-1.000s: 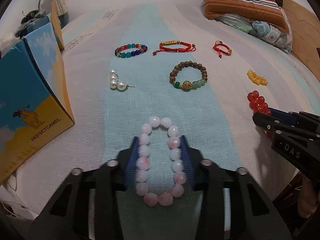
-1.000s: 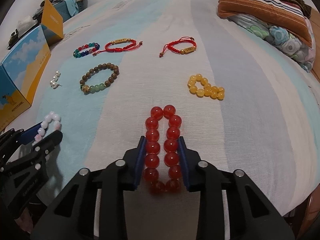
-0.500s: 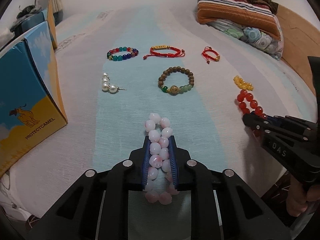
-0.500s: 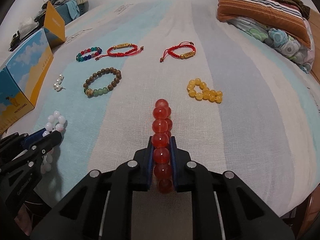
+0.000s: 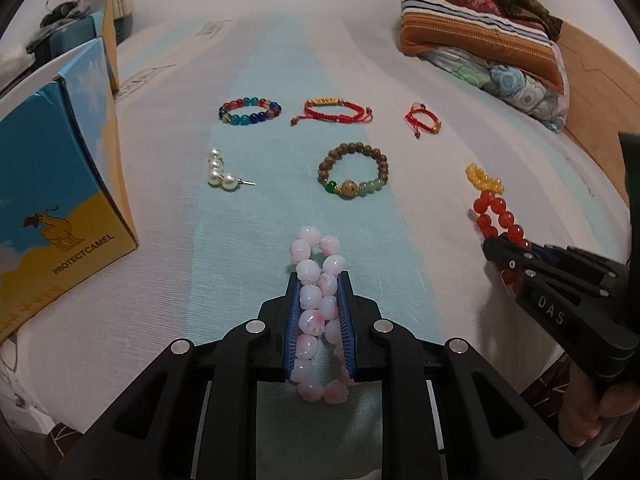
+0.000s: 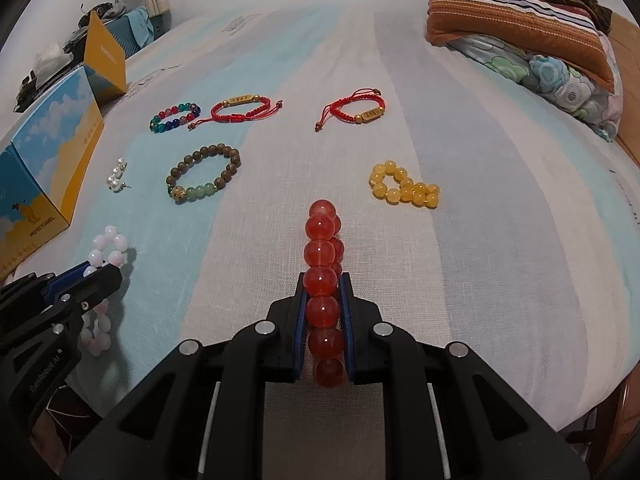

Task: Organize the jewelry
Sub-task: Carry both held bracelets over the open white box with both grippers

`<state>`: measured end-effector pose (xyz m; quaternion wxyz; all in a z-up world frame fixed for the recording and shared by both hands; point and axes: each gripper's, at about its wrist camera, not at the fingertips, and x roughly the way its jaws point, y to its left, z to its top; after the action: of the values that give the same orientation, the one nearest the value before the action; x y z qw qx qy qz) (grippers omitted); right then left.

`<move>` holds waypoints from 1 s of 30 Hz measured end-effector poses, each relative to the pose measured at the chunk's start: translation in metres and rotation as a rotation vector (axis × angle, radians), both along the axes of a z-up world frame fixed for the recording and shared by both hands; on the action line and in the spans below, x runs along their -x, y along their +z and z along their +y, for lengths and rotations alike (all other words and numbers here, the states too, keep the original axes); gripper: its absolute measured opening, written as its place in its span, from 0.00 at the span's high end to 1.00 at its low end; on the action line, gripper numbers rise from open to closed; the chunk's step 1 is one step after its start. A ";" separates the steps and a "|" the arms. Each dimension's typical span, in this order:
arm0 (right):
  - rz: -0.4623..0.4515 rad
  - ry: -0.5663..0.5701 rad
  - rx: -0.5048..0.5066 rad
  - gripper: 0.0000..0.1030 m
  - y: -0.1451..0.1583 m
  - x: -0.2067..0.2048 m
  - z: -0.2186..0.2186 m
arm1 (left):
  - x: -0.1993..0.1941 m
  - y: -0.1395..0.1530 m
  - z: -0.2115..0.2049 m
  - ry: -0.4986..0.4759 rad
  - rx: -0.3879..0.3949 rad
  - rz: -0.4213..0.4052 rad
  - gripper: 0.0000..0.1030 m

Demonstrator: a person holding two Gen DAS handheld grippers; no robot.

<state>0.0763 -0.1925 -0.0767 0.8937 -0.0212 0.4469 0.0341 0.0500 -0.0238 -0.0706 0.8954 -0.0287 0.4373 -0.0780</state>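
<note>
My left gripper [image 5: 319,284] is shut on a pink-and-white bead bracelet [image 5: 316,308], squeezed flat between the blue pads, near the bed's front edge. My right gripper [image 6: 323,286] is shut on a red bead bracelet [image 6: 322,280], also squeezed flat. The red bracelet [image 5: 498,216] and the right gripper [image 5: 496,246] also show at the right of the left wrist view. The pink bracelet [image 6: 108,246] and the left gripper [image 6: 114,274] show at the left of the right wrist view.
On the striped bedsheet [image 5: 260,60] lie a multicolour bead bracelet [image 5: 250,110], two red cord bracelets [image 5: 332,110] [image 5: 422,120], a brown-and-green bead bracelet [image 5: 352,176], a pearl piece [image 5: 220,174] and a yellow bead bracelet [image 6: 404,188]. A blue-yellow box [image 5: 56,184] stands left. Folded blankets [image 5: 480,40] lie far right.
Both grippers closed from open onto their bracelets, squeezing the loops flat, and have lifted slightly with them.
</note>
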 end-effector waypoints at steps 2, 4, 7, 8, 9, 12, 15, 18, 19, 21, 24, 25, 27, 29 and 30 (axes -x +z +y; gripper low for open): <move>-0.003 -0.010 -0.006 0.87 0.002 0.000 0.000 | 0.000 0.007 0.003 0.010 0.006 -0.011 0.83; -0.013 -0.019 -0.006 0.87 0.007 0.001 0.000 | -0.001 0.014 0.006 0.026 0.005 -0.018 0.83; -0.014 -0.037 -0.025 0.88 0.015 0.000 -0.001 | -0.004 0.025 0.011 0.038 0.013 -0.018 0.83; -0.025 -0.043 -0.025 0.88 0.019 0.000 -0.001 | -0.005 0.029 0.011 0.039 0.014 -0.020 0.83; -0.037 -0.054 -0.019 0.88 0.025 0.000 -0.001 | -0.005 0.032 0.012 0.039 0.014 -0.023 0.83; -0.066 -0.068 -0.018 0.88 0.039 -0.002 -0.001 | -0.007 0.044 0.013 0.038 0.007 -0.038 0.83; -0.074 -0.073 -0.019 0.88 0.052 -0.007 0.002 | -0.012 0.058 0.014 0.030 0.004 -0.044 0.83; -0.087 -0.069 -0.021 0.88 0.065 -0.011 0.006 | -0.015 0.072 0.018 0.025 0.008 -0.059 0.83; -0.094 -0.070 -0.020 0.88 0.072 -0.013 0.008 | -0.015 0.077 0.019 0.024 0.005 -0.066 0.83; -0.108 -0.067 -0.023 0.88 0.084 -0.015 0.012 | -0.016 0.088 0.023 0.025 0.003 -0.081 0.83; -0.135 -0.050 -0.022 0.88 0.105 -0.019 0.022 | -0.019 0.104 0.030 0.032 -0.002 -0.102 0.83; -0.148 -0.043 -0.021 0.88 0.114 -0.022 0.028 | -0.020 0.111 0.033 0.038 -0.007 -0.112 0.83; -0.161 -0.034 -0.025 0.88 0.124 -0.025 0.034 | -0.022 0.123 0.040 0.042 -0.009 -0.127 0.83; -0.180 -0.023 -0.031 0.88 0.138 -0.029 0.043 | -0.024 0.133 0.046 0.050 -0.013 -0.139 0.83; -0.180 -0.019 -0.035 0.88 0.141 -0.031 0.046 | -0.025 0.139 0.051 0.058 -0.019 -0.147 0.83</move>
<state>0.1075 -0.1462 0.0644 0.9308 -0.0045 0.3642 0.0316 0.0751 0.0269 0.0688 0.9272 -0.0269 0.3702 -0.0496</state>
